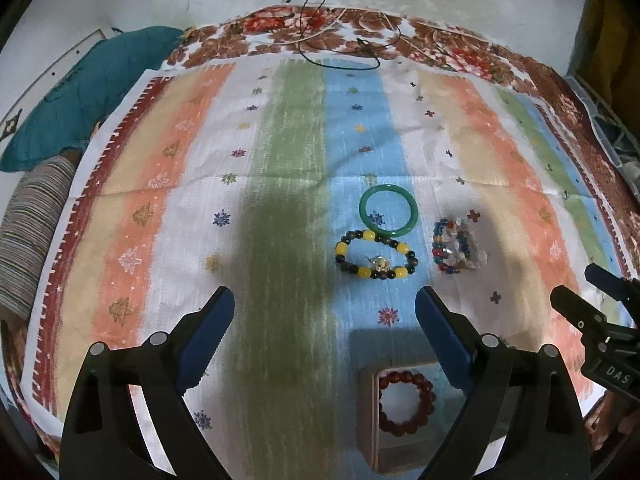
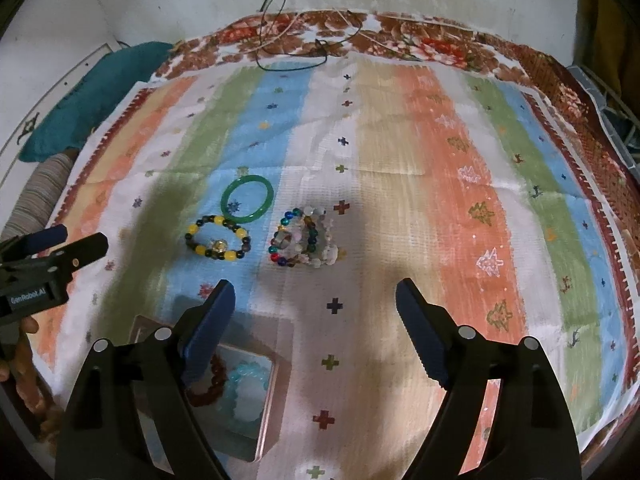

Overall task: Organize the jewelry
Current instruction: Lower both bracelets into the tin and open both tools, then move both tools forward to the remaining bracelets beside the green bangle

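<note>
A green bangle (image 1: 389, 211) (image 2: 247, 199) lies on the striped cloth, touching a bracelet of yellow and dark beads (image 1: 376, 256) (image 2: 218, 243). To their right sits a pile of multicoloured bead bracelets (image 1: 456, 250) (image 2: 306, 242). A small open box (image 1: 366, 412) (image 2: 270, 396) near the front holds a red bead bracelet (image 1: 406, 404) (image 2: 206, 380) and a pale blue one (image 2: 246, 384). My left gripper (image 1: 325, 294) (image 2: 83, 236) hovers open left of the box. My right gripper (image 2: 316, 285) (image 1: 573, 282) hangs open just right of it. Neither holds anything.
The striped cloth (image 1: 288, 152) lies over a floral sheet (image 1: 280, 28). Thin cords (image 1: 340, 52) trail at the far edge. A teal cushion (image 1: 92, 92) and a striped fabric roll (image 1: 36, 220) lie at the left. A hand (image 2: 20, 344) holds the left gripper.
</note>
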The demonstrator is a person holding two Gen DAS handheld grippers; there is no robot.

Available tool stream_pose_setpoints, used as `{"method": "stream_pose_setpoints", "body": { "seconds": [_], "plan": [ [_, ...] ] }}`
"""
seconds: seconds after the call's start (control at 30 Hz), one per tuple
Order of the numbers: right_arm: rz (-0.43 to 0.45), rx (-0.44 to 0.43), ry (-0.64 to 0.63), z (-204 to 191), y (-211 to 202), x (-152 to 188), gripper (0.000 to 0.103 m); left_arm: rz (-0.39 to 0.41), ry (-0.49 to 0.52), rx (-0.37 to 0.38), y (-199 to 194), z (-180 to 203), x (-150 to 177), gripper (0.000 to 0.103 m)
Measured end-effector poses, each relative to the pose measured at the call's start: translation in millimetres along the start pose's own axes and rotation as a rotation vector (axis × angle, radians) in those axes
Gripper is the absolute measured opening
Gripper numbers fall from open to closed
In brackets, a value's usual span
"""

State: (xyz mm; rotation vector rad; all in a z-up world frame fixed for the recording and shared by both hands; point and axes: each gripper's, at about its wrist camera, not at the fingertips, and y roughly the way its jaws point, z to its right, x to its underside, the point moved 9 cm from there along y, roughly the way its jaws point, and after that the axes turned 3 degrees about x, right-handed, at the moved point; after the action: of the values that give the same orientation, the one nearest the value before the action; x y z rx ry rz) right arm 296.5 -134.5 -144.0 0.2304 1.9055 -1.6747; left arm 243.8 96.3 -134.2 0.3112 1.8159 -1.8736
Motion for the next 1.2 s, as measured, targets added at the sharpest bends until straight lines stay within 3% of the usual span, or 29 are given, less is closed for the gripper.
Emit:
{"method": "stream_pose_setpoints", "body": {
  "seconds": [0.67, 1.2],
  "plan": [
    [-0.099, 0.027, 0.037, 16, 54, -8, 0.083, -0.049, 0.007, -0.002, 54, 13, -13, 0.09],
    [-0.165, 0.07, 0.044, 23, 96, -11, 0.083, -0.087, 0.008, -0.007, 87, 1, -21, 0.09]
  ]
}}
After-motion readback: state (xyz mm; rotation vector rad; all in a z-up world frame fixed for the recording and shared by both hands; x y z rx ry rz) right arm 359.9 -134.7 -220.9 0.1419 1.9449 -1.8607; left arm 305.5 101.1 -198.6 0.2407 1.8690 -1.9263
